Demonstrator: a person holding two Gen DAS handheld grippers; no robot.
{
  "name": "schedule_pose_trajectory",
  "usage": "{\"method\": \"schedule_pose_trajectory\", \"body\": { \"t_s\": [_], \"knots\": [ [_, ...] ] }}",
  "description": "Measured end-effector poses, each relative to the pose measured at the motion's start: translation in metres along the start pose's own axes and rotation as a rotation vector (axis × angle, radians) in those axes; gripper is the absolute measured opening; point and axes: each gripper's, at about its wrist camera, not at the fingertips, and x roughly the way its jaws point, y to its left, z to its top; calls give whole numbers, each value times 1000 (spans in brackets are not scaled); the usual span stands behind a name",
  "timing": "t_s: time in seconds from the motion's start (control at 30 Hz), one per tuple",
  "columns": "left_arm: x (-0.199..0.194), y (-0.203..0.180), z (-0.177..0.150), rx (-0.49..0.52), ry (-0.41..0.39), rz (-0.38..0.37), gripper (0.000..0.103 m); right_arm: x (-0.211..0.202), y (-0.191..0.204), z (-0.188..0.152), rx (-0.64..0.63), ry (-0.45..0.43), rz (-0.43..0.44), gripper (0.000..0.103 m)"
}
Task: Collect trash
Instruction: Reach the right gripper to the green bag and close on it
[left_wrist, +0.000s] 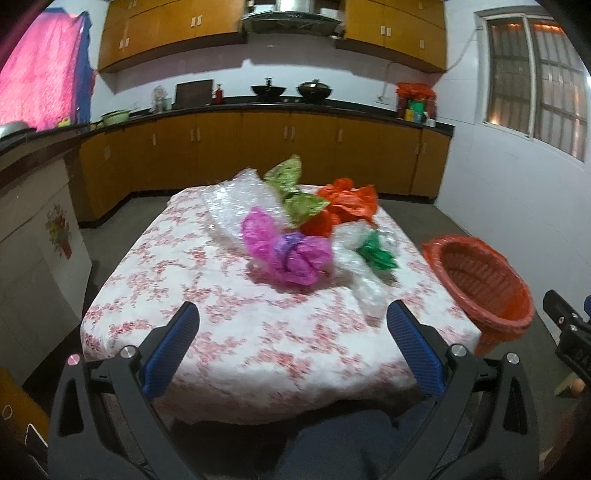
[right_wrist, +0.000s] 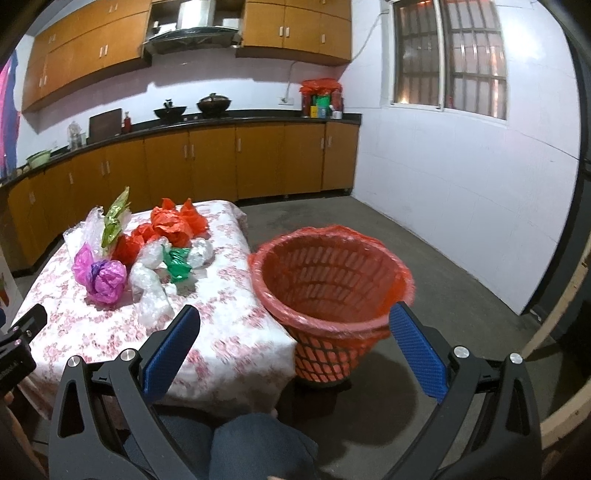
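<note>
Crumpled plastic trash lies on a table with a floral cloth (left_wrist: 229, 332) (right_wrist: 229, 354): a magenta and purple bag (left_wrist: 286, 254) (right_wrist: 101, 277), an orange bag (left_wrist: 345, 203) (right_wrist: 173, 223), a green wrapper (left_wrist: 295, 188) (right_wrist: 114, 218), a small dark green piece (left_wrist: 376, 251) (right_wrist: 179, 266) and clear bubble wrap (left_wrist: 236, 199) (right_wrist: 151, 295). An orange-lined waste basket (left_wrist: 484, 284) (right_wrist: 328, 280) stands on the floor at the table's right side. My left gripper (left_wrist: 291, 314) is open and empty above the table's near edge. My right gripper (right_wrist: 295, 317) is open and empty, in front of the basket.
Kitchen cabinets and a counter with woks (right_wrist: 192, 107) run along the back wall. A white wall (right_wrist: 461, 206) lies right of the basket, over grey floor (right_wrist: 424, 273). The person's knees (right_wrist: 258, 443) are below the table edge. A white cabinet (left_wrist: 33, 266) stands left.
</note>
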Motion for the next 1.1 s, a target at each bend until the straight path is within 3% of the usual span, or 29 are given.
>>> {"method": "schedule_pose_trajectory", "body": {
  "t_s": [0.3, 0.67, 1.1],
  "knots": [
    [45, 49, 18, -78, 29, 56, 99, 55, 44, 29, -34, 15, 109, 99],
    [89, 86, 42, -120, 55, 105, 96, 139, 110, 48, -89, 132, 259, 61],
    [134, 107, 55, -169, 96, 88, 80, 199, 146, 37, -129, 270, 332, 33]
  ]
}}
